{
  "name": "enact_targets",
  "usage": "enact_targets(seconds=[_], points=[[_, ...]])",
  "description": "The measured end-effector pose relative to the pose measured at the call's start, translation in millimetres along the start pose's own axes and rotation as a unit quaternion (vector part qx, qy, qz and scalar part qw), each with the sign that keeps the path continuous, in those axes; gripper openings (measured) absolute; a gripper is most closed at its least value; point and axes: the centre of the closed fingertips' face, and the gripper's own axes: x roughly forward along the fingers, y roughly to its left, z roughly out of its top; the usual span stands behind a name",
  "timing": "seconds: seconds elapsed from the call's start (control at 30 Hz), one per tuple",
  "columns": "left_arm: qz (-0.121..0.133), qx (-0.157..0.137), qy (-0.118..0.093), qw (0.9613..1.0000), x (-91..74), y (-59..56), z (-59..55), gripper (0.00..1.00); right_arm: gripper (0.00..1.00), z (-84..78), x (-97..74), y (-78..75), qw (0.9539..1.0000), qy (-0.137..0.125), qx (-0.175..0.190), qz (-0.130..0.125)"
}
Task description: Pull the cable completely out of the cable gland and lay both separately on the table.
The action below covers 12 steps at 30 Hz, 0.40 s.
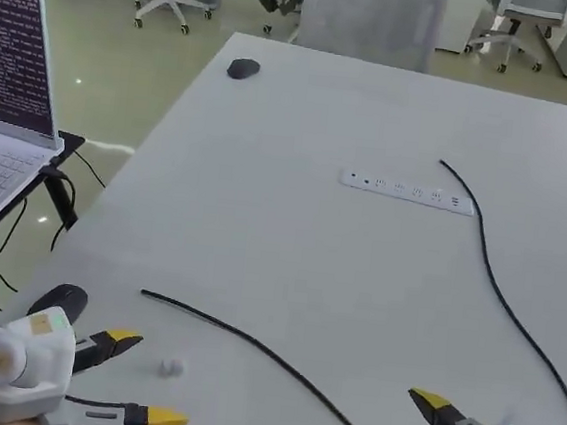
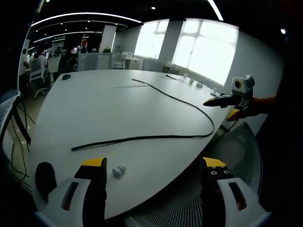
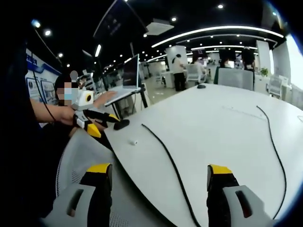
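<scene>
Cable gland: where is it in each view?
Head view: cable gland lower left, on the table, just ahead of the left gripper.
Left gripper view: gland at bottom, beside the left-hand finger.
Right gripper view: gland left of centre, near the table edge.
Shared landmark: black cable, its free end nearby.

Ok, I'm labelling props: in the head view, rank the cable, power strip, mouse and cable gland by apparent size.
1. cable, by far the longest
2. power strip
3. mouse, though it lies farthest from the camera
4. cable gland, smallest despite being nearest
</scene>
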Motion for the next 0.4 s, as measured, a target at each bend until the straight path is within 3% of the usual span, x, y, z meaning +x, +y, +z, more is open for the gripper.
enact_targets(seconds=[0.13,0.4], points=[[0.003,0.004,0.017,0.9998,-0.9,2.4,-5.8,0.86,0.87,-2.7,-3.6,-9.0,0.9998,-0.002,0.018,-0.005],[0.016,-0.005,0.017,0.9997,-2.3,7.9,-4.8,0.95,0.99,-3.9,-5.9,-11.5,0.9995,-0.006,0.031,0.000]])
